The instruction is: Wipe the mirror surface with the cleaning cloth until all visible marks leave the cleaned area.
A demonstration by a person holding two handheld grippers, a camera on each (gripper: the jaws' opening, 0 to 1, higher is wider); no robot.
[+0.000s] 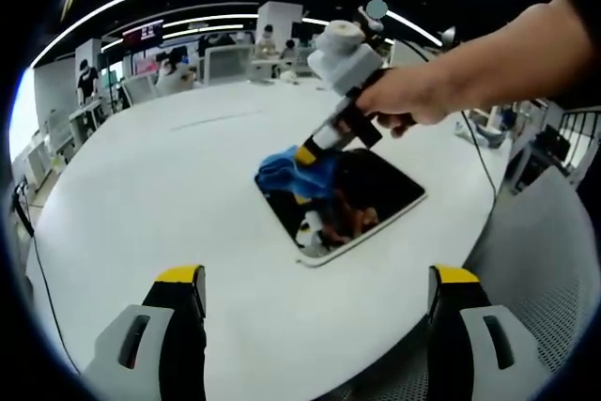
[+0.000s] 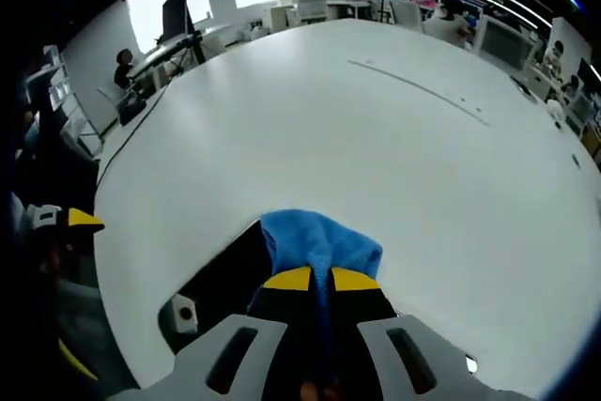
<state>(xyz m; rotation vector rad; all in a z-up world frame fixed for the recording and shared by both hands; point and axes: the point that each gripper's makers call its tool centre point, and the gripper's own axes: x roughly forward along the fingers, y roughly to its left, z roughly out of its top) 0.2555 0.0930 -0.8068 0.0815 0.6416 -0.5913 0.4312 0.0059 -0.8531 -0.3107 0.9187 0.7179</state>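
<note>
Two grippers: the right gripper (image 2: 311, 279) pinches the blue cloth (image 2: 317, 241) at the mirror (image 1: 352, 199)'s far corner, glass stretching back toward the left gripper (image 1: 319, 279), which hangs spread above the white table (image 1: 169, 185)

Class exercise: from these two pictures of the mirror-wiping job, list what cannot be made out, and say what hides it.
- Marks on the mirror: left gripper view, lost in reflections.
- Mirror corner under the blue cloth: covered by it and the right claw.
- Most of the mirror, right gripper view: blocked by the claw's body.
- Distant people: too small.
</note>
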